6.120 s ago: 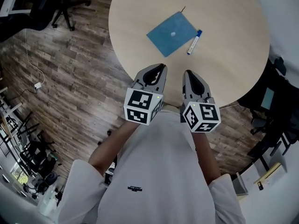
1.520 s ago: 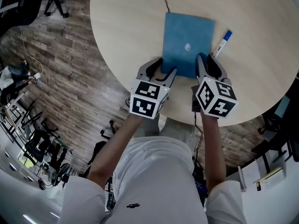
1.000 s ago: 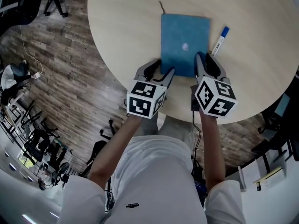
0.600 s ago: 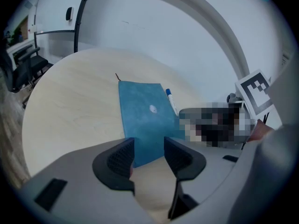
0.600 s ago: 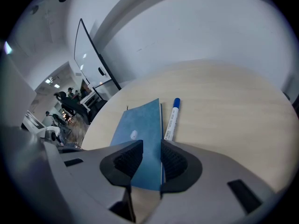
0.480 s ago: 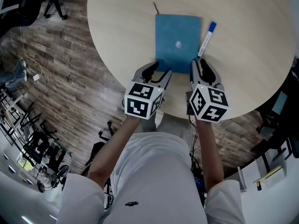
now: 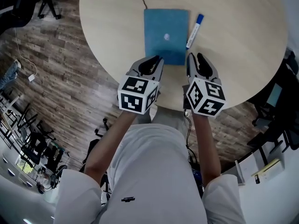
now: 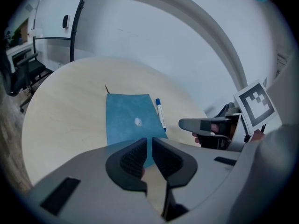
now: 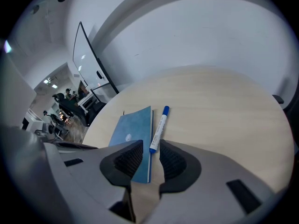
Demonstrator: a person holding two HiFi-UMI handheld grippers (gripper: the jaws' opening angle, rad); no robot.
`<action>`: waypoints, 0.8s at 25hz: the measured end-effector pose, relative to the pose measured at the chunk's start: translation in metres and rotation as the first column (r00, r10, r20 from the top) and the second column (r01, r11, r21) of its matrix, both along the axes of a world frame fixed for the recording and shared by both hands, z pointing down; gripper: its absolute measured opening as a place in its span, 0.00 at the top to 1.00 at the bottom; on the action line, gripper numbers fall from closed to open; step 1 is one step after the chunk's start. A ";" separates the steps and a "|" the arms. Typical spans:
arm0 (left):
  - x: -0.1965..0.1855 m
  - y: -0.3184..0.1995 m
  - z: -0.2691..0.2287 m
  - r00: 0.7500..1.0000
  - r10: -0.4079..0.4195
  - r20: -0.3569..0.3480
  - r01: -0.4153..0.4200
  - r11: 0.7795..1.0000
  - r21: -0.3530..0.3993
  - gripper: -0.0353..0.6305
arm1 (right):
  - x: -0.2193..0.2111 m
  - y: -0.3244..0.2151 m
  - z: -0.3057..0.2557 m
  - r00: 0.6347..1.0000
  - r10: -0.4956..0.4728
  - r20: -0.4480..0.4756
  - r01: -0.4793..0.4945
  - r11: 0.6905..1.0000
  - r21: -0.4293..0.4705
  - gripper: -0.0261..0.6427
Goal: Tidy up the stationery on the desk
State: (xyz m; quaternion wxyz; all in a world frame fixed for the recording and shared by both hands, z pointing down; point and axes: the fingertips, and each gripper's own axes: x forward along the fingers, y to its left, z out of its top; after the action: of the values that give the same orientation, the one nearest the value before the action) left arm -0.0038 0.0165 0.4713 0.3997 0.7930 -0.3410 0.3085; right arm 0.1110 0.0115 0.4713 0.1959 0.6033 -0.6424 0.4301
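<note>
While both grippers hover over the near strip of a round, pale wooden table [image 7: 112, 36], a thin blue notebook [image 7: 167, 29] lies flat just beyond their tips, close to the table's near rim. A white marker pen [image 7: 195, 24] with a blue cap lies just right of the notebook, cap to the far side. Whether its near end touches the cover is hard to tell.

The left gripper [image 7: 155, 60], grey with a black-and-white marker cube, covers the notebook's near left corner in the head view. In both gripper views the jaws hide the notebook's near edge. The left jaws have just been closing and leave only a thin slit. They grip nothing, and the blue cover shows through the slit beyond them. The right gripper [image 7: 195, 59] sits off the near right corner, jaws a little apart and empty. The notebook's right edge and the pen's near end show through its gap.

A small pale mark [image 7: 165, 37] on the cover and a thin dark strand [image 7: 144, 3] at its far left corner are too small to identify. The table's far edge is cut off by the frame. Bare tabletop spreads left, right and beyond the two items. Wood-plank floor [image 7: 70, 92] lies left of the rim.
</note>
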 end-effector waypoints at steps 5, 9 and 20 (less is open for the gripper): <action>0.013 -0.005 0.002 1.000 -0.003 -0.010 0.003 1.000 0.003 0.89 | 0.008 -0.011 0.009 1.000 0.000 0.005 0.000 1.000 0.002 0.78; 0.018 -0.011 0.007 1.000 -0.013 -0.013 0.013 1.000 0.002 0.89 | 0.010 -0.025 0.019 1.000 0.001 0.016 -0.001 1.000 0.001 0.78; 0.025 -0.022 0.028 0.998 -0.047 -0.029 0.046 0.998 -0.045 0.89 | 0.013 -0.062 0.053 1.000 0.007 0.006 -0.006 0.999 -0.047 0.78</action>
State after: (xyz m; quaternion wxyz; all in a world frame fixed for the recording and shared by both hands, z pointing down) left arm 0.0215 -0.0059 0.4990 0.4292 0.7804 -0.3465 0.2946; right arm 0.1242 -0.0501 0.5240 0.2066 0.5992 -0.6308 0.4476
